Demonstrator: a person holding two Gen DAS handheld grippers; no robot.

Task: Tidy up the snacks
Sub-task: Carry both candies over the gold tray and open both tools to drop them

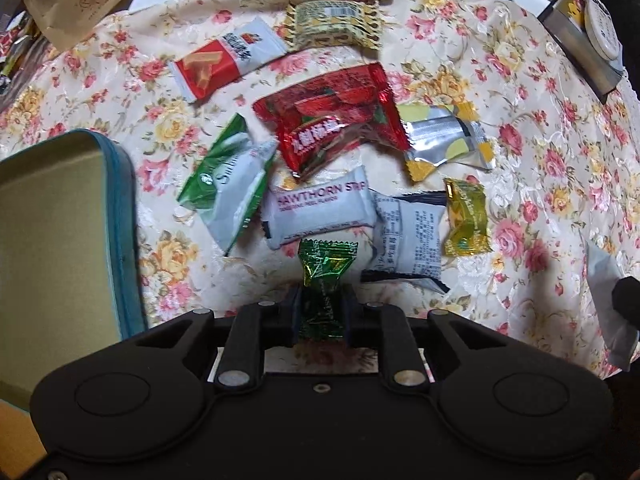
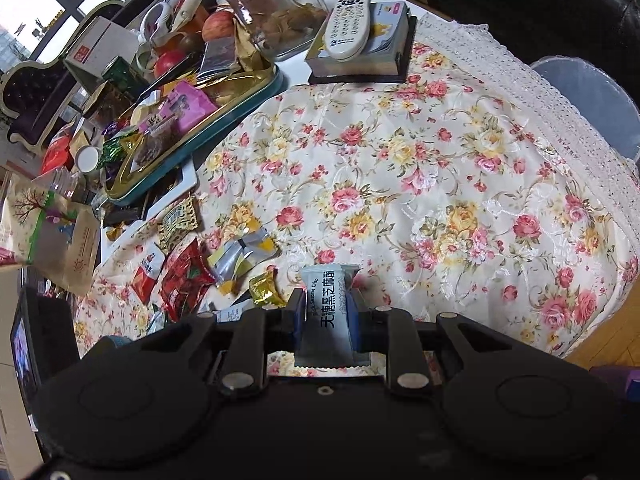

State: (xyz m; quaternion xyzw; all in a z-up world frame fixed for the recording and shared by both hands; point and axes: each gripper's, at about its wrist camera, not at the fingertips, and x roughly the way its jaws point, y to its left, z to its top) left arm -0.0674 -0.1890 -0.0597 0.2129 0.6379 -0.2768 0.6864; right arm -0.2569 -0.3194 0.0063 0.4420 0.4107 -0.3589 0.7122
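Item one: my left gripper (image 1: 322, 312), fingers clamped on green foil candy (image 1: 325, 280), lifted beside the tin (image 1: 60, 240), presumably its destination. Item two: right gripper (image 2: 329, 316) pinching sesame crisp packet (image 2: 328, 312) above the surface (image 2: 440, 160).

Left hand-held gripper (image 1: 322, 310) clamped shut; right hand-held gripper (image 2: 328, 316) likewise.

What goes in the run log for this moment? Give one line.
left gripper: shut on green foil candy | right gripper: shut on pale blue sesame crisp packet | remaining wrapped snacks: loose on floral tablecloth
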